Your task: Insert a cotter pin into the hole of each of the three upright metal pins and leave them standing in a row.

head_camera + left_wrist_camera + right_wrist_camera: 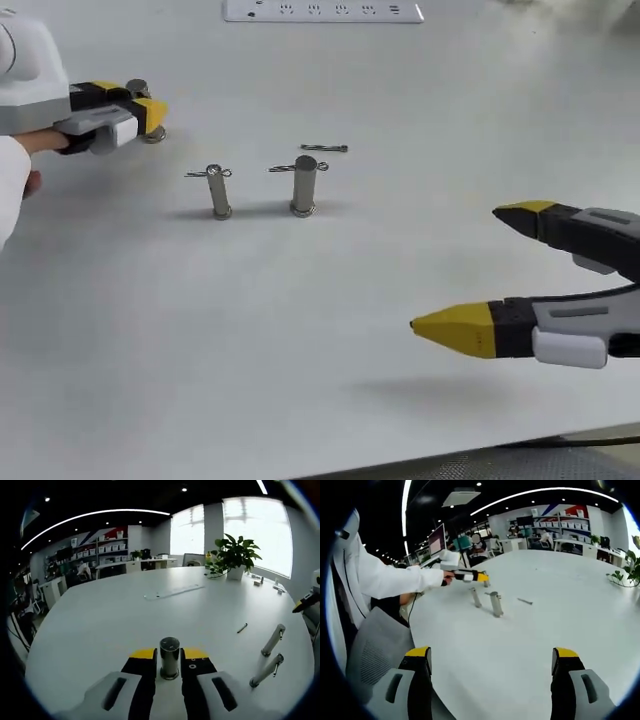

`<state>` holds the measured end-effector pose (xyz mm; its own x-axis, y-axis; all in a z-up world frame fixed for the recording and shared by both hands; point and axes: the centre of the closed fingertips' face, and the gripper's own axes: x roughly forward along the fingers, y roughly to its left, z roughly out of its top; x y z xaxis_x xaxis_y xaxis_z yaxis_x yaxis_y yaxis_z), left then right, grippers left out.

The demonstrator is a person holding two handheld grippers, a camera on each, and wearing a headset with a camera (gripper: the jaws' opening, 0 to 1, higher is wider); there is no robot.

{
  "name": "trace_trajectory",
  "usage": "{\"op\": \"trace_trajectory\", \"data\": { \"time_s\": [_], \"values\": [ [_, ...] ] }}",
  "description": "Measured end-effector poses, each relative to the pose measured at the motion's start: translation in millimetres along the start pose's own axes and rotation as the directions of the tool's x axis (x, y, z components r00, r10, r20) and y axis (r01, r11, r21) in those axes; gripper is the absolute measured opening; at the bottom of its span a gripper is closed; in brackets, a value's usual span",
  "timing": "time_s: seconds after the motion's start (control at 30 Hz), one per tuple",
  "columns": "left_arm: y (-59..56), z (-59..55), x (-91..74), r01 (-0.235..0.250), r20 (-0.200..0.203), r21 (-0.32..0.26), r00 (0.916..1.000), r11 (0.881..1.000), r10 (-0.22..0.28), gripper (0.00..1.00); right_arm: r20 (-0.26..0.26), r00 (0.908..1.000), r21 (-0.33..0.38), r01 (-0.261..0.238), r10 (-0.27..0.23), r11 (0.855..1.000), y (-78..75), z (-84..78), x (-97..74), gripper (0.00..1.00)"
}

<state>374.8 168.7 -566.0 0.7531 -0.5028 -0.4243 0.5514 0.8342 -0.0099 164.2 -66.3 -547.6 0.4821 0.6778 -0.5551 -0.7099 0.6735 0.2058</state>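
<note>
Three upright metal pins stand on the white table. The middle pin (219,192) and the right pin (304,186) each carry a cotter pin through the top. The left pin (153,133) (169,658) has no cotter pin showing, and my left gripper (148,112) (169,653) is shut on it, one jaw on each side. A loose cotter pin (324,148) (242,628) lies flat behind the right pin. My right gripper (470,270) (491,653) hovers open over the near right of the table, holding nothing, well apart from the pins (495,604).
A white power strip (322,10) lies along the far edge of the table (300,330). A potted plant (232,557) stands far off at the table's other end. A person's white sleeve (395,577) reaches in from the left.
</note>
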Motion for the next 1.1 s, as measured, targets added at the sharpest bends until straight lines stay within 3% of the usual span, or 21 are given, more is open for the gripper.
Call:
{"op": "trace_trajectory", "data": {
  "time_s": [0.1, 0.4, 0.63, 0.7, 0.73, 0.8, 0.9, 1.1],
  "values": [
    [0.2, -0.8, -0.8, -0.003, -0.004, -0.028, 1.0, 1.0, 0.003, 0.11, 0.006, 1.0, 0.007, -0.003, 0.003, 1.0, 3.6, 1.2, 1.1, 0.95],
    [10.1, 1.8, -4.4, -0.017, -0.029, -0.021, 0.9995, 1.0, 0.016, 0.1, 0.011, 0.9999, -0.003, -0.003, 0.003, 1.0, 9.5, 4.7, -0.6, 0.95],
    [15.7, 36.5, -33.6, -0.015, 0.048, -0.003, 0.9987, 1.0, 0.015, 0.1, 0.03, 0.9994, -0.003, 0.014, -0.014, 1.0, 8.8, 7.1, -6.1, 0.97],
    [10.3, 45.8, -48.7, -0.013, 0.067, 0.01, 0.9977, 1.0, 0.012, 0.1, 0.038, 0.9991, -0.002, 0.018, -0.017, 1.0, 8.9, 7.5, -7.8, 0.97],
    [7.2, 50.7, -56.1, -0.003, 0.092, -0.014, 0.9957, 1.0, 0.004, 0.1, 0.041, 0.999, -0.002, 0.021, -0.021, 1.0, 8.6, 7.5, -8.3, 0.98],
    [-1.6, 56.4, -65.2, 0.037, 0.123, -0.026, 0.9918, 0.999, -0.034, 0.1, 0.043, 0.9988, 0.0, 0.022, -0.022, 1.0, 8.5, 6.8, -9.2, 0.98],
    [-17.8, 61.4, -80.1, 0.08, 0.127, 0.033, 0.9884, 0.996, -0.084, 0.1, 0.057, 0.9981, 0.01, 0.024, -0.025, 1.0, 8.7, 7.6, -10.6, 0.98],
    [-46.9, 66.7, -101.2, 0.118, 0.144, 0.034, 0.9821, 0.992, -0.122, 0.1, 0.062, 0.9978, 0.007, 0.022, -0.023, 1.0, 9.0, 6.1, -11.5, 0.98]
  ]
}}
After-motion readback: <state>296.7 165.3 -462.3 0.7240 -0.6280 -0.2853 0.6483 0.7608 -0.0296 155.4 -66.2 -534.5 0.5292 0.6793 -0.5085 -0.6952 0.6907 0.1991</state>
